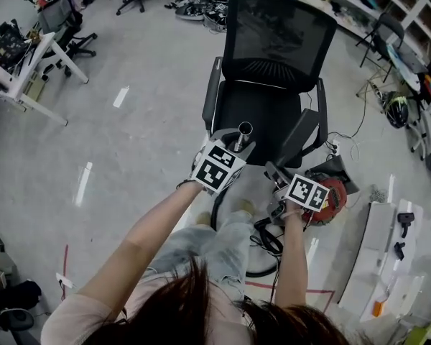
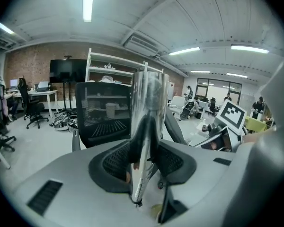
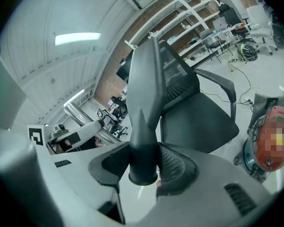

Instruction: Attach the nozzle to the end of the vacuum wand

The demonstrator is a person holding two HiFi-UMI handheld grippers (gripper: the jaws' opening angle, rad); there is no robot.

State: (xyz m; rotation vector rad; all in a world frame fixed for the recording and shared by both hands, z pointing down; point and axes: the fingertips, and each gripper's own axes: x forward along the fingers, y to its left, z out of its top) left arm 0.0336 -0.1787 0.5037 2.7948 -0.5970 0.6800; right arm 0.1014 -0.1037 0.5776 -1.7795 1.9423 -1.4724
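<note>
My left gripper (image 1: 233,149) is shut on the chrome vacuum wand (image 1: 243,131), whose open round end points up and away over the chair seat. In the left gripper view the wand (image 2: 147,122) stands upright between the dark pads (image 2: 114,162). My right gripper (image 1: 279,182) is shut on the black tapered nozzle (image 3: 146,103), with its round collar end toward the camera and its narrow tip pointing away. The nozzle (image 1: 274,172) sits lower and to the right of the wand's end, apart from it. Each gripper shows in the other's view.
A black mesh office chair (image 1: 273,77) stands right ahead of both grippers. The red vacuum body (image 1: 332,198) and its hose lie on the floor at the right. A white desk (image 1: 18,77), more chairs and shelving ring the grey floor.
</note>
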